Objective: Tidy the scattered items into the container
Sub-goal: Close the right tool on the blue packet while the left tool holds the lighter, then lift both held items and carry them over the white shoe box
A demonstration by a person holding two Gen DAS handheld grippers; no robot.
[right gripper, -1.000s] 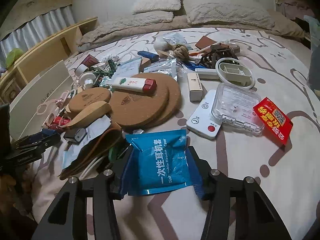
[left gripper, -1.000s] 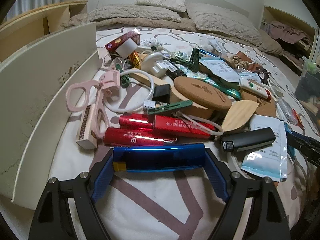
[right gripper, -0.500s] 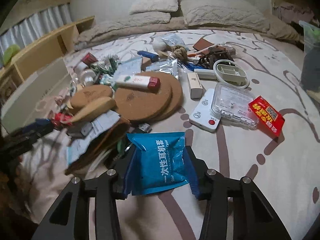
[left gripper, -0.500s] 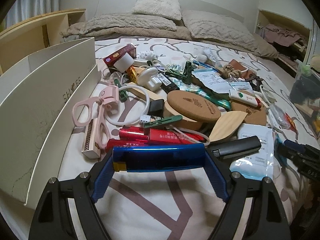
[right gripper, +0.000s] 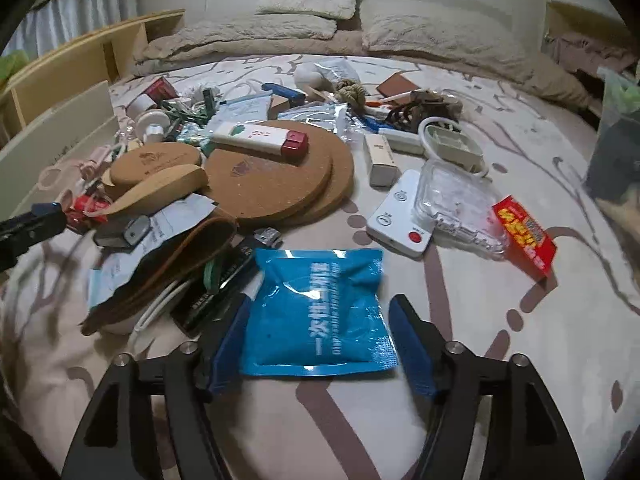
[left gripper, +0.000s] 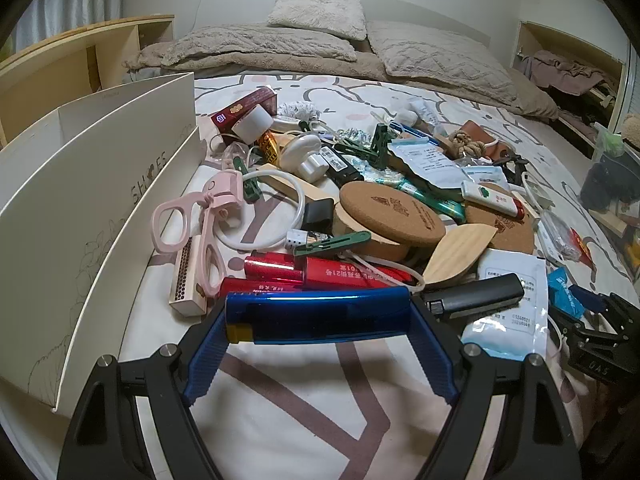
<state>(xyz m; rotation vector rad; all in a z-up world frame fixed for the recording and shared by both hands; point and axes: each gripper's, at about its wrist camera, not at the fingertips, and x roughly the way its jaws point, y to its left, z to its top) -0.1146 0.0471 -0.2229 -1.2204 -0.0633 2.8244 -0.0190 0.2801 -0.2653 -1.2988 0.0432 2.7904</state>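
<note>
My left gripper (left gripper: 318, 316) is shut on a shiny blue tube (left gripper: 320, 318), held crosswise just above the bedsheet. The white shoe box (left gripper: 80, 208) stands open at its left. In the right wrist view my right gripper (right gripper: 318, 312) has its jaws opening around a blue sachet (right gripper: 316, 312) that lies flat on the sheet; the right pad stands clear of it. The scattered pile holds red tubes (left gripper: 320, 272), cork coasters (right gripper: 264, 184), a pink eyelash curler (left gripper: 200, 232) and a black lighter (left gripper: 472, 300).
A white remote (right gripper: 396, 216), a clear plastic case (right gripper: 456, 200) and a red packet (right gripper: 524, 236) lie right of the sachet. Pillows (left gripper: 316, 12) and a folded blanket fill the far end of the bed. Wooden shelves (left gripper: 60, 76) rise behind the box.
The right jaws have spread and the blue sachet, pinched before, now lies flat between them. The left gripper still grips the blue tube in nearly the same spot.
</note>
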